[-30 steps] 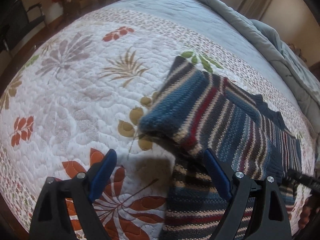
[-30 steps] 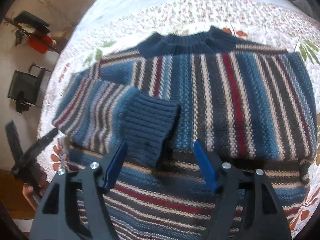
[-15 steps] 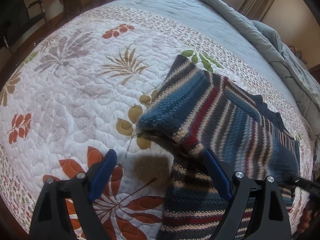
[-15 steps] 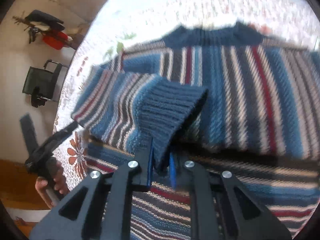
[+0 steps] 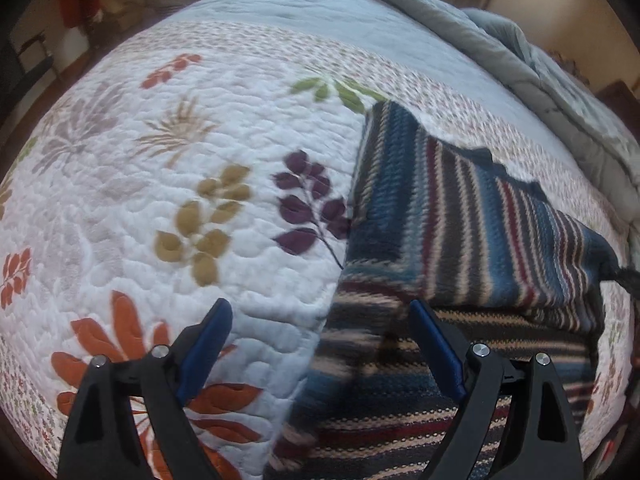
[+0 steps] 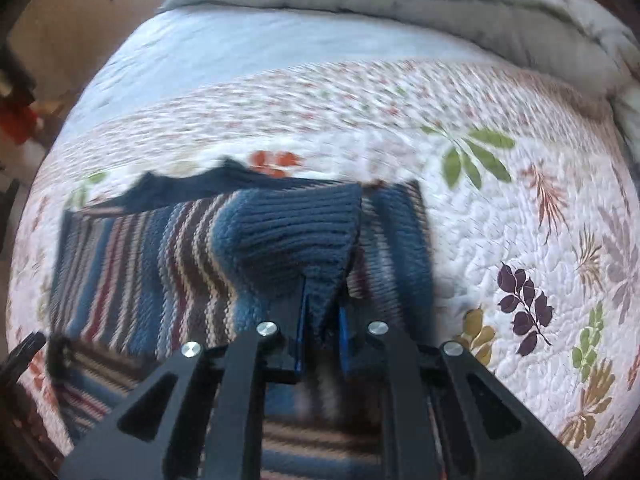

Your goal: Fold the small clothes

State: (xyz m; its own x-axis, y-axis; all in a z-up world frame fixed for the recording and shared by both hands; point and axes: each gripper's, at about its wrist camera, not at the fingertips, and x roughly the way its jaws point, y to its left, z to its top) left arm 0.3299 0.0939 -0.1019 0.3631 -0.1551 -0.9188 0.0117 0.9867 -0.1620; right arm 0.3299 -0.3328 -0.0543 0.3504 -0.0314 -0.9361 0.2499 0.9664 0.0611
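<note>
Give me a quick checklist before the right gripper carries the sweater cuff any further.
1. Right gripper shut on the cuff: ok; its jaws have just closed, with the ribbing between them.
2. Cuff lifted off the sweater body: ok.
3. Left gripper free: ok; jaws wide, nothing between them.
4. Sweater lying on the quilt, away from the bed edge: ok.
5. Landing spot for the sleeve flat: cannot tell, blurred.
6. Far sleeve already folded: cannot tell.
</note>
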